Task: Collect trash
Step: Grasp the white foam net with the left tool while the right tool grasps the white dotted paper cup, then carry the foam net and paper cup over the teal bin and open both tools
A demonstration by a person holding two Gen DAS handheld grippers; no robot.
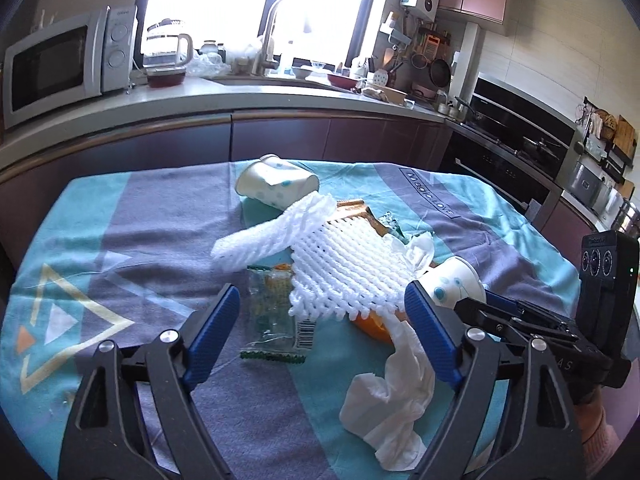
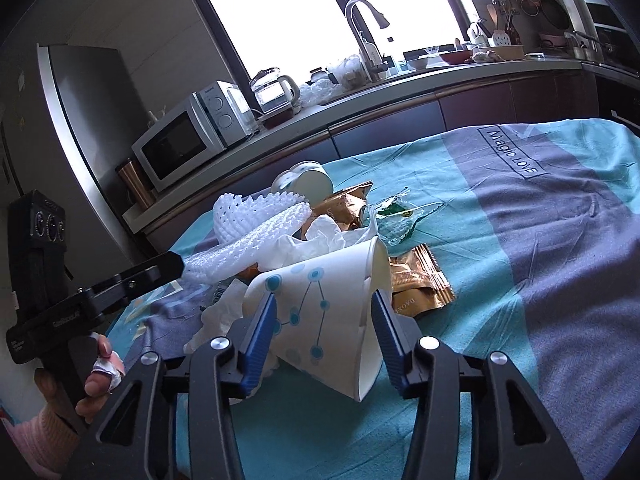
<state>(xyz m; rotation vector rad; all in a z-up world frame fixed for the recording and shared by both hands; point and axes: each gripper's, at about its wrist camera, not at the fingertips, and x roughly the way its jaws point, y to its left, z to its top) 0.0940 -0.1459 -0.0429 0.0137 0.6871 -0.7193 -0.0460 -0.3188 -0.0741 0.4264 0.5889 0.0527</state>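
The left gripper (image 1: 322, 316) fills the bottom of its view, jaws spread wide and grasping nothing; between them, left to right, lie a clear wrapper (image 1: 274, 320), white foam netting (image 1: 344, 268) and a crumpled tissue (image 1: 394, 392) on the table (image 1: 80, 240). In the right view the right gripper (image 2: 324, 340) has its jaws on either side of a tipped paper cup (image 2: 328, 304), its long axis running across the gap, mouth toward the right of the frame; the left pad touches the cup wall, the right seems just short of it, so I judge it not yet clenched. This hand is nearer that cup. A second cup (image 2: 306, 180) lies beyond the pile
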